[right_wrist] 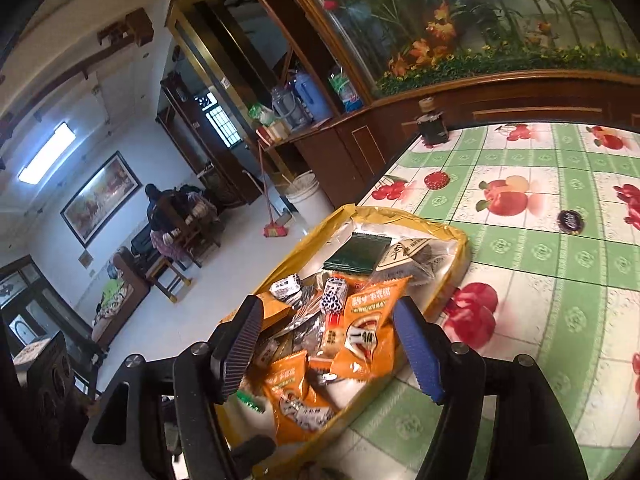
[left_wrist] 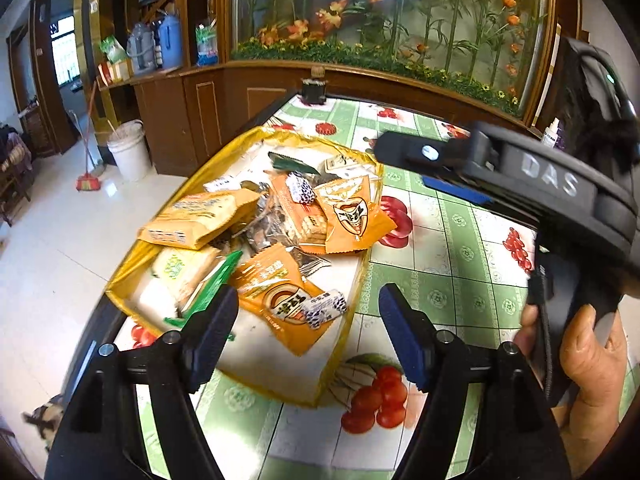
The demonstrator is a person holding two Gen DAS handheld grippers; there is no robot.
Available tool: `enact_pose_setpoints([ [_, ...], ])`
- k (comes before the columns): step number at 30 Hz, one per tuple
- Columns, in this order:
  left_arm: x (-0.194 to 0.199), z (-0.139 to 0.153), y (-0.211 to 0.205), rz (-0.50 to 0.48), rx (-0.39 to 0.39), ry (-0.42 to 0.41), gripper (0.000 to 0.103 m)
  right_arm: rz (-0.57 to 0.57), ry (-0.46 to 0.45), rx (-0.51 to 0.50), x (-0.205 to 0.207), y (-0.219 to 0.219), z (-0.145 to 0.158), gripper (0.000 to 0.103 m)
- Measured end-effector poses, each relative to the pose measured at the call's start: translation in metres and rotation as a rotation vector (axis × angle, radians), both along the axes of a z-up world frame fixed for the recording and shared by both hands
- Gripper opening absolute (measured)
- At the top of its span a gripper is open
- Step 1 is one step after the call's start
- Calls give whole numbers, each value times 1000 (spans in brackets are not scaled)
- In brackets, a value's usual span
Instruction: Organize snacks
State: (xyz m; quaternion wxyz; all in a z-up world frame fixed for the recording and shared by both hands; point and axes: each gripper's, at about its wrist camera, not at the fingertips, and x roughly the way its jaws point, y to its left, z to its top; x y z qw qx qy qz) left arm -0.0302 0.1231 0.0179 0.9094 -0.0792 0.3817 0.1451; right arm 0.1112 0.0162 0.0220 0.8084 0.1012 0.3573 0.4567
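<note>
A yellow-rimmed tray (left_wrist: 362, 280) holds several snack packets: orange packets (left_wrist: 348, 212), a green packet (left_wrist: 212, 292) and small black-and-white candies (left_wrist: 324, 312). My left gripper (left_wrist: 308, 340) is open and empty above the tray's near end. The right gripper (left_wrist: 404, 152) shows in the left wrist view above the tray's right rim, held by a hand. In the right wrist view the tray (right_wrist: 460, 264) lies below my open, empty right gripper (right_wrist: 328, 352), with an orange packet (right_wrist: 368, 336) and a dark green packet (right_wrist: 356, 252) between and beyond the fingers.
The table has a green and white fruit-pattern cloth (left_wrist: 460, 248). A dark bottle (right_wrist: 432, 124) stands at its far edge and a dark round cap (right_wrist: 570, 222) lies on the cloth. A wooden cabinet and flower display stand behind. A white bucket (left_wrist: 128, 152) and broom are on the floor.
</note>
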Motion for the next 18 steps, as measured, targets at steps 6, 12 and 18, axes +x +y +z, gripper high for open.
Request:
enact_pose_setpoints([
  [6,-21,11,-8,29,83,-26,76,-2,-92,-20,-35,-25,10,79],
  [12,-38,17,-10,53,130,-37,78,71,-210,-82,-70,-34,18,83],
  [18,-58,15,-12,63,137,-21,83,155,-289,-135,-98,-37,23,85],
])
